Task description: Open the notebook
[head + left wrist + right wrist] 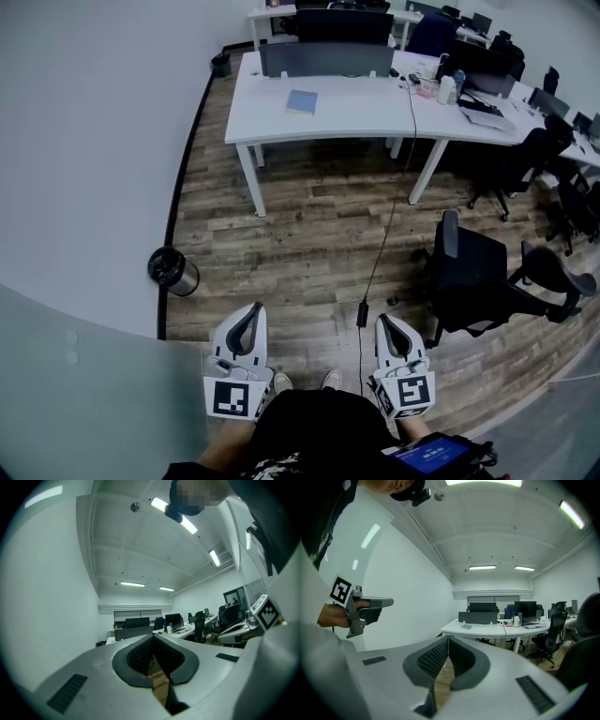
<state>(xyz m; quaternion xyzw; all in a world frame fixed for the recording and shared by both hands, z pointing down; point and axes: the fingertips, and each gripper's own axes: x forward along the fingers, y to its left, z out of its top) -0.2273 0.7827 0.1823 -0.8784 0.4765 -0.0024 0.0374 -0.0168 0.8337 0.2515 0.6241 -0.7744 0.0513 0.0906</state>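
jaws together: left gripper (254, 309), right gripper (383, 322); notebook (302, 101) on desk (361, 117).

We see the notebook (301, 101) as pale blue and the table (356, 120) as plain white. The floor (309, 234) shows brown wood-grain planks (mottled light and dark). The left gripper (255, 309) and right gripper (385, 322) are white with black-and-white square markers; their jaws have dark grey, finely ribbed pads. The chair (473, 281) is black.
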